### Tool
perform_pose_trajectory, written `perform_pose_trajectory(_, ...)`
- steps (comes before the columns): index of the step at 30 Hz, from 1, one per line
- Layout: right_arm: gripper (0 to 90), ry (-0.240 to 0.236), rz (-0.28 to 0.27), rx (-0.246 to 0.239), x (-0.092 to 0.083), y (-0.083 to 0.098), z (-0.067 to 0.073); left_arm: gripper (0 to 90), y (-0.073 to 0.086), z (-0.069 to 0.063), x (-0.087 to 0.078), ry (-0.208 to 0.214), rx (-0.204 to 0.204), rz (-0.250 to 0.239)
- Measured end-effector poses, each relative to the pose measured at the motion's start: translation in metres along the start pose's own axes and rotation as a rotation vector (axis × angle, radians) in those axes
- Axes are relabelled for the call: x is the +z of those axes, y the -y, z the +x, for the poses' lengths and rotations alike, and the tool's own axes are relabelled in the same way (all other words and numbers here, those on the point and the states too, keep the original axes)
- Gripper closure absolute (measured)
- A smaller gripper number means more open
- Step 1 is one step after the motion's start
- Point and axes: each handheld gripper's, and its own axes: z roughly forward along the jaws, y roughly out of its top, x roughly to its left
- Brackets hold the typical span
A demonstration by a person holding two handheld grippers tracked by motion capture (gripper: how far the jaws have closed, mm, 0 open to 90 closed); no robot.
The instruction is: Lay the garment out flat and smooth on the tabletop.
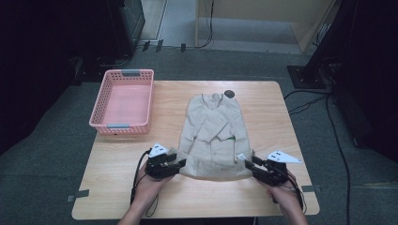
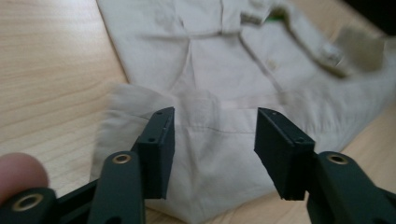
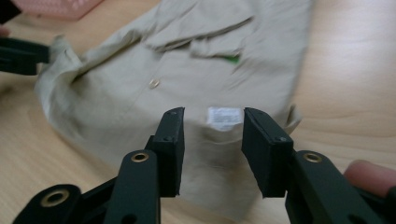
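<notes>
Shirt [image 1: 213, 136], beige, flat on wooden table [image 1: 263, 197], hem edge toward person, pink basket [image 1: 123, 101] off to its left. L gripper [image 2: 212, 140] & R gripper [image 3: 212, 140] at hem corners, jaws apart, cloth between, pads not pressing.

Lab: rig stands [image 1: 313, 61], floor cables [image 1: 339, 140], carpet.

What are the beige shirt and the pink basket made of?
The beige shirt looks like soft matte woven cloth, maybe cotton: it creases and folds. The pink basket seems to be moulded plastic, with smooth, slightly glossy lattice walls.
</notes>
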Motion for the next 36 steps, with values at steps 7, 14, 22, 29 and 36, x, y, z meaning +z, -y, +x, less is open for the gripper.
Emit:
perform_pose_trajectory(7, 56.9, 0.1, 0.003, 0.081, -0.006, -0.011, -0.013, 45.9, -0.007, 0.012, -0.007, 0.002, -0.097, -0.031)
perform_pose_trajectory(14, 53.7, 0.164, -0.026, 0.15, 0.008, -0.021, -0.016, 45.8, -0.013, 0.021, -0.013, -0.021, -0.166, -0.074)
perform_pose_trajectory(22, 55.3, 0.176, 0.002, 0.203, 0.023, -0.042, -0.029, 46.2, -0.023, 0.034, -0.014, -0.051, -0.219, -0.088)
perform_pose_trajectory(29, 55.5, 0.108, 0.074, 0.154, 0.033, -0.036, -0.025, 46.3, -0.008, 0.019, -0.004, -0.015, -0.119, 0.024)
perform_pose_trajectory(36, 63.4, 0.013, 0.138, 0.036, 0.02, -0.017, -0.012, 45.9, 0.02, 0.007, -0.007, -0.022, -0.042, 0.095)
